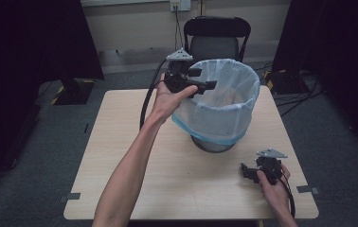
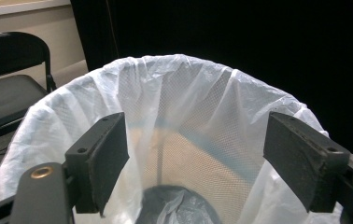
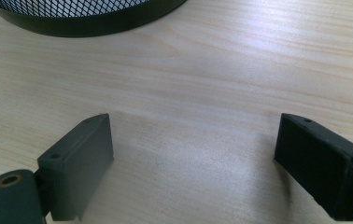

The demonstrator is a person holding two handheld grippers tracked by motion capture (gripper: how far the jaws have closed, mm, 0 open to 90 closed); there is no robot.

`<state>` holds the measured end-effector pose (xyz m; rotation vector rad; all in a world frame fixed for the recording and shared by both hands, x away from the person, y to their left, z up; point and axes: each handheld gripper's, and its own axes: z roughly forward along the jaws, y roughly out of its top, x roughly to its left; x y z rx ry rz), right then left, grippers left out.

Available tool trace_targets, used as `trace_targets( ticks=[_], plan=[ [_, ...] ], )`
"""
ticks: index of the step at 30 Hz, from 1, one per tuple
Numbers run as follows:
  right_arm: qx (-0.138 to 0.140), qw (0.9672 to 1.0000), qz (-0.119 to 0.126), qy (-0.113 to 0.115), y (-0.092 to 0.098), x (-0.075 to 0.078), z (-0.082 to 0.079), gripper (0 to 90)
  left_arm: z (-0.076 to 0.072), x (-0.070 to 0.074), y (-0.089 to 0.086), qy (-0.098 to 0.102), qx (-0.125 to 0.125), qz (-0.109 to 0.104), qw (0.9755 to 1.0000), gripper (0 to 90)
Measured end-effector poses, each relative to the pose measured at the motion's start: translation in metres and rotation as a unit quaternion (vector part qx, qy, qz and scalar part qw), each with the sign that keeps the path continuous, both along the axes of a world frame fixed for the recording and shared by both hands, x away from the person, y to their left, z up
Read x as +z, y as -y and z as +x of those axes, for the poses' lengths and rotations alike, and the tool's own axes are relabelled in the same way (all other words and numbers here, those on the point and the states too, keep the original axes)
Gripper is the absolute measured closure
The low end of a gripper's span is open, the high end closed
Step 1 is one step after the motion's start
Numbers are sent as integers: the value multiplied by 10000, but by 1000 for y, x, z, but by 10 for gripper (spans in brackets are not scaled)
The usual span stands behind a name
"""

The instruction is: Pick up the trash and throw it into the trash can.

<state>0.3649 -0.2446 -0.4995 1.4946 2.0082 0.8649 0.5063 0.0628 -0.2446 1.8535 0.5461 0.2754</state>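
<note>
Forearms enter from the bottom of the high view, each hand carrying a tong. At centre top, the left gripper (image 1: pixel 209 85) hovers at the near rim of the wastebasket (image 1: pixel 210 144), a mesh bin lined with a pale blue-white trash bag (image 1: pixel 224 118) that is folded over its edge. Its jaws stand wide apart and grasp nothing; in the left gripper view they frame the liner's mouth (image 2: pixel 184 93). At lower right, the right gripper (image 1: pixel 244 170) rests low over the wooden table (image 1: pixel 120 156), also spread and empty, with the bin's dark base band (image 3: pixel 86 25) at the top of its own view.

The step in hand looks like taking hold of the liner's rim. To do it well, I would lower one jaw inside the bag and one outside, pinch only the film and not the mesh, and bring the right tong up to steady the basket.

What lies crumpled at the bin's bottom (image 2: pixel 177 210) is hard to make out. The far outer wall of the basket is hidden, and the chair (image 1: pixel 215 38) behind it is partly blocked.
</note>
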Motion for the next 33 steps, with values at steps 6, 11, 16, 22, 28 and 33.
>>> trace_targets(
  ticks=[6, 11, 16, 22, 28, 33],
  plan=[
    [0, 10000, 0, 1, 0, 0, 0, 105, -6, 2, -11, 28, 1, 13, 10000, 158],
    [0, 10000, 0, 0, 0, 0, 0, 105, -10, 6, -28, 70, 56, -101, 9999, 158],
    [-1, 10000, 1, 0, 0, 0, 0, 105, -20, 9, -58, 132, 200, -30, 9997, 158],
    [-1, 10000, 0, 0, 0, 0, 0, 105, -29, 3, -85, 18, 388, -104, 9992, 159],
    [-2, 10000, 2, 2, 0, 0, 0, 105, -38, -8, -119, -123, 650, -144, 9977, 158],
    [-2, 10000, 2, -1, 0, 0, 0, 105, -50, -13, -144, -96, 827, -104, 9965, 158]
  ],
)
